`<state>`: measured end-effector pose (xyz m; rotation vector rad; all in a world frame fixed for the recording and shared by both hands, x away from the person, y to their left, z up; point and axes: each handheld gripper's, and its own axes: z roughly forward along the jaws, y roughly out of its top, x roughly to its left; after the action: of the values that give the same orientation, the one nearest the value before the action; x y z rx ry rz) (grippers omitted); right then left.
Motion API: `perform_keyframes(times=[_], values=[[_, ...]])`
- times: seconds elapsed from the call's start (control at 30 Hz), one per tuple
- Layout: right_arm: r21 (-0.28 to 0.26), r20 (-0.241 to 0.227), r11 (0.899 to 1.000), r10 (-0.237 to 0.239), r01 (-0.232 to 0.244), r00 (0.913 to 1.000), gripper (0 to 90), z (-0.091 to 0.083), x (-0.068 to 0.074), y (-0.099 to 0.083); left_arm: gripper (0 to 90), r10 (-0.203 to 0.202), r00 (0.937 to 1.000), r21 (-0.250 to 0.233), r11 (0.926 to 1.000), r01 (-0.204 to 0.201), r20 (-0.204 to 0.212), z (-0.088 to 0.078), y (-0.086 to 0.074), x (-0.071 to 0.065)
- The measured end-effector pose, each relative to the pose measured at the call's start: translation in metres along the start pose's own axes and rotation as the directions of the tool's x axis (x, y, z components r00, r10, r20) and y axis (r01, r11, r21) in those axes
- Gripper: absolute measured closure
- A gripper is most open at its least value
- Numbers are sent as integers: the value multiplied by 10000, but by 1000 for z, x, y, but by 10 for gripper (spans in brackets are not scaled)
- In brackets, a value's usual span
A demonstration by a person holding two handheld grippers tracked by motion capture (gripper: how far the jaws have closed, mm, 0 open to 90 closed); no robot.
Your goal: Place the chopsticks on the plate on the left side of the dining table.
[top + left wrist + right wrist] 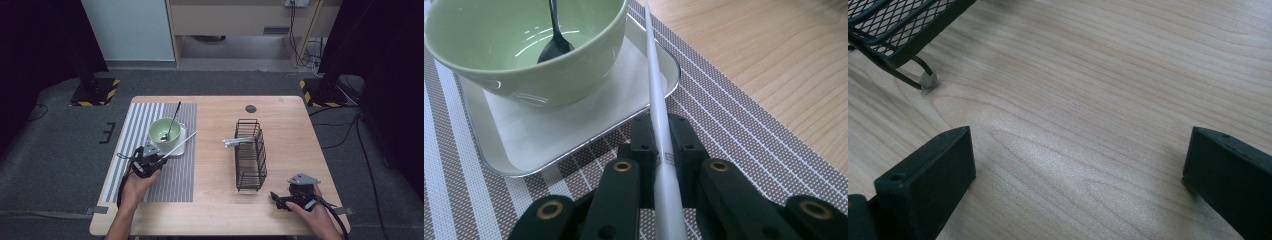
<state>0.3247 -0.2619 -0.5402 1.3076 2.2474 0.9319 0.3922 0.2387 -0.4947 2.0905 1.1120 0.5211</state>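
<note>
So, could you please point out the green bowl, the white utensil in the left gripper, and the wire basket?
green bowl (569, 75), left gripper view, on its outer wall.
white utensil (659, 115), left gripper view, on its shaft above the jaws.
wire basket (250, 172), high view, on its near side wall.

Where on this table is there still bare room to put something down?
Bare wood lies between the striped mat and the wire basket, and right of the basket up to the table edge. The mat's upper part is crowded by bowl and tray.
</note>
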Motion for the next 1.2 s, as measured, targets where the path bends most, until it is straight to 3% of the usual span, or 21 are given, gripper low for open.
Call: perform_keyframes(times=[0.67,1.2], values=[[-1,1,10000,0,0,10000,3,0,0,0,825,-50,9999,418,9991,45,121,8,-16,5],[3,2,10000,-10,10,10000,3,0,0,0,824,-401,9991,550,9977,392,150,14,-20,14]])
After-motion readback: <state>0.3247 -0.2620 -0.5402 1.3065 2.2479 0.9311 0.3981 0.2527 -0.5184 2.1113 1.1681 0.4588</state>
